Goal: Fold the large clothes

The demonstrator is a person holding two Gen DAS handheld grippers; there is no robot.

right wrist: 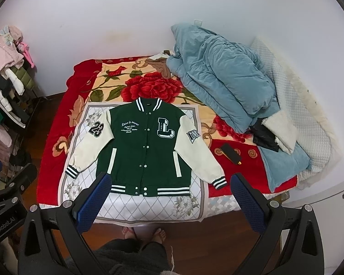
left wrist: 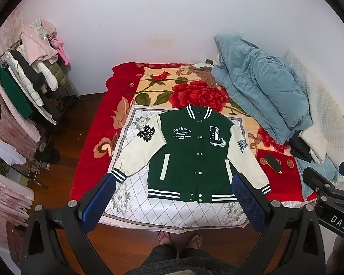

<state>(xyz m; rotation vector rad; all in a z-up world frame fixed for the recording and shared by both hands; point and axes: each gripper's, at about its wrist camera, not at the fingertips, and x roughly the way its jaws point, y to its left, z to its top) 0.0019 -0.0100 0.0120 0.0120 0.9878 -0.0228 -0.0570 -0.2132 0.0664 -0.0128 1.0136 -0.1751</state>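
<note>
L tongs: my left gripper (left wrist: 174, 197) is held up over the foot of the bed, fingers wide apart, nothing between them. Blue pads (left wrist: 103, 192) face inward.
R tongs: my right gripper (right wrist: 172, 194) is the same, spread wide, empty, hanging above the bed edge. Each unit shows at the edge of the other's view.
Contact: neither touches cloth as far as I can see.
Jacket: green varsity jacket (left wrist: 195, 151) lies face up, flat, snapped shut, collar toward the wall, hem toward me. Cream sleeves angle out and down, striped cuffs near the hem corners. "23" patch on one sleeve, big "L" on the chest.
Under it: white diamond-print cloth (left wrist: 185, 213) w/ grey flowers, spread on the red rose blanket (left wrist: 195, 91). Jacket sits approx centred on the cloth; the cuff on the view's right runs just past its edge onto the red.
Bed right side: blue quilt (left wrist: 259, 91) bunched up, well apart from the jacket. Black item w/ white fleece (left wrist: 309, 146) beside it. Small black object (left wrist: 273, 161) on the red blanket near the sleeve, can't tell what it is.
Left of bed: clothes rack (left wrist: 27, 87) w/ hanging coats.
Me: feet (left wrist: 178, 239) on the wood floor at the bed's foot.
</note>
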